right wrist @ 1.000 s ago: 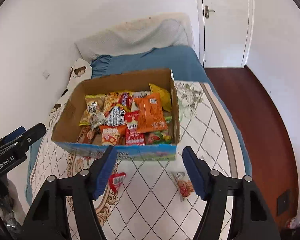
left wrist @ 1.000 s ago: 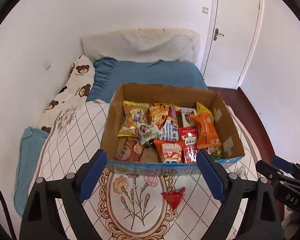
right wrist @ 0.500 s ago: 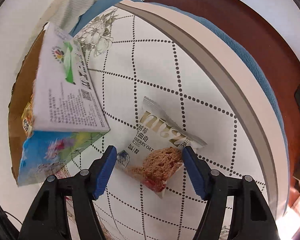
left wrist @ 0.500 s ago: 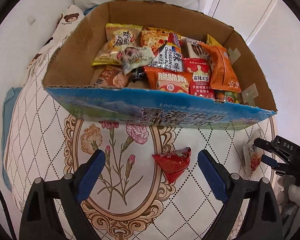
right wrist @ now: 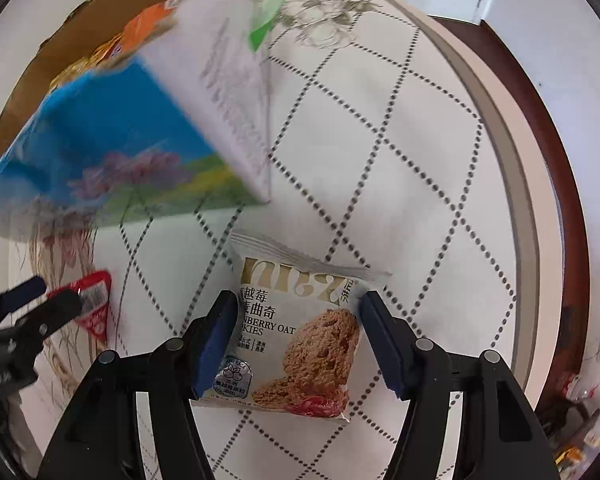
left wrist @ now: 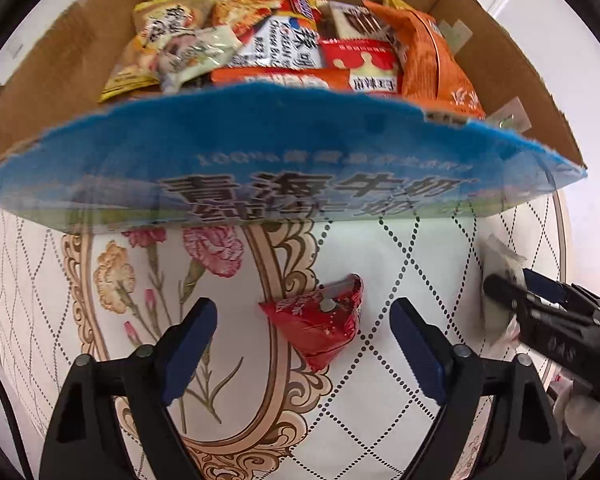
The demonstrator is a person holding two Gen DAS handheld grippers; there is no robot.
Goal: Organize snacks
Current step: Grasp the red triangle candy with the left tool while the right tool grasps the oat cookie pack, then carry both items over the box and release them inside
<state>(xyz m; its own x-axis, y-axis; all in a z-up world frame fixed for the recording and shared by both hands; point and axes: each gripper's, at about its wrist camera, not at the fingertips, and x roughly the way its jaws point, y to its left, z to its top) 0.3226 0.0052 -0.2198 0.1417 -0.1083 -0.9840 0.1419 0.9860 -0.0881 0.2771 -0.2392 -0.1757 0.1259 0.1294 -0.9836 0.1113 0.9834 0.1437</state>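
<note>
At the bottom of the left wrist view, your left gripper (left wrist: 303,322) points down at the patterned bed cover (left wrist: 380,400) with its jaws wide apart; they have just been narrowing. The red triangular snack packet (left wrist: 320,326) lies between the blue pads (left wrist: 188,344), clear of both, a little right of centre in the frame. Across the top half stands the cardboard box (left wrist: 60,80), its blue printed front wall nearest you, filled with snack packs (left wrist: 300,52) in orange, yellow, red and white. At the right edge of that frame your right gripper (left wrist: 548,312) shows as dark fingers over a pale packet.

In the lower centre of the right wrist view, your right gripper (right wrist: 298,312) straddles the oat cookie packet (right wrist: 296,340), which lies flat on the bed cover. Its jaws have just been narrowing, and the pads sit right at the packet's two side edges; you cannot tell from here whether they press on it yet. The box fills the upper left, blurred, and the red packet lies at the left edge under your other gripper.
</note>
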